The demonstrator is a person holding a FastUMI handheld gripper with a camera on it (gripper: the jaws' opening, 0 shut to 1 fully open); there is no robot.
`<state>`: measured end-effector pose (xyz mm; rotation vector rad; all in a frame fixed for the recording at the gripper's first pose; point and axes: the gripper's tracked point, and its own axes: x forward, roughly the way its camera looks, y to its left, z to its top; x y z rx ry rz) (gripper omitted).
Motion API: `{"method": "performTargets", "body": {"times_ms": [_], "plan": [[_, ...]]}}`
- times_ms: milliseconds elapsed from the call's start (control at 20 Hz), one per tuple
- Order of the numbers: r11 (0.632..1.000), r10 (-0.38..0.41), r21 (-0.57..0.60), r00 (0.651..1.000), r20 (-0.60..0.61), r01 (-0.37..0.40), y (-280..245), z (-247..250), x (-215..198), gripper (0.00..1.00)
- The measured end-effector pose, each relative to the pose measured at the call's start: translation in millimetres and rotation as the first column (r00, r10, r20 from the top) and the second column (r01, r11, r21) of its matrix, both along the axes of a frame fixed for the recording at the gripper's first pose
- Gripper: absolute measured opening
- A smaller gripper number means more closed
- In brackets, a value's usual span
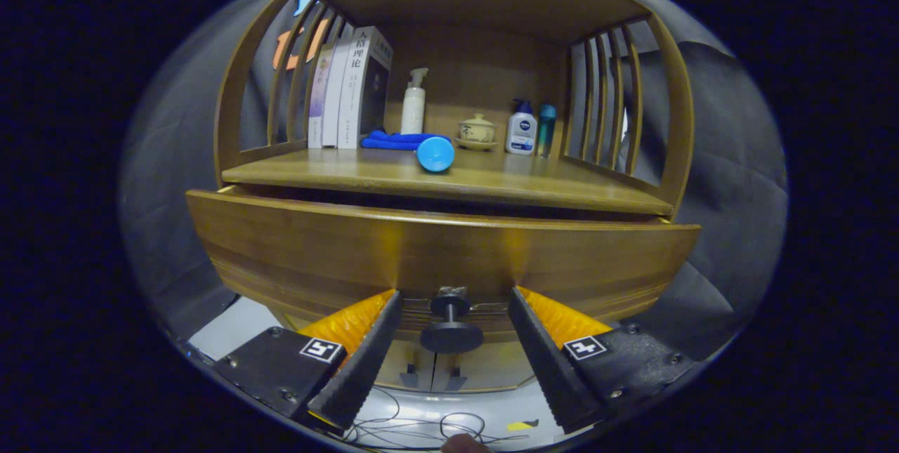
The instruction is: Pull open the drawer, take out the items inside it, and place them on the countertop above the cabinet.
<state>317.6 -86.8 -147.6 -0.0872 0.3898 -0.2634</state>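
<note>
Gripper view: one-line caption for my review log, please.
Open gripper straddles the dark knob of the slightly open wooden drawer, below a shelf holding books, bottles and a blue cloth.

On the shelf I see three books (pixel 345 91) standing upright at the left end. Just right of them stands a white pump bottle (pixel 414 102), with a folded blue cloth (pixel 395 140) lying at its foot. A blue cup (pixel 435 154) lies on its side against the cloth. Further right sits a small lidded teacup (pixel 477 130) on a saucer, then a white lotion bottle (pixel 522 129) and a slim teal bottle (pixel 546 128). Thin wires (pixel 421 427) trail across the floor below.
</note>
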Motion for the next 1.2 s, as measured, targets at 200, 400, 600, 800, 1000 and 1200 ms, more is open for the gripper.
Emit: {"method": "performTargets", "body": {"times_ms": [200,400,600,800,1000,1200], "plan": [[1.000,-0.009,0.011,1.000,-0.008,0.009,0.7,0.9,-1.9,1.00],[0.999,-0.020,0.031,1.000,-0.017,0.020,3.6,2.2,-5.1,1.00],[1.000,-0.022,0.011,0.999,-0.029,0.022,0.6,-0.4,-3.6,0.99],[1.000,-0.011,0.000,0.999,-0.041,0.011,1.7,-1.2,-4.5,1.00],[0.997,0.057,0.044,0.998,-0.007,-0.056,12.6,12.8,-13.5,1.00],[0.993,0.118,0.014,0.990,0.071,-0.119,26.1,55.7,-60.8,1.00]]}}
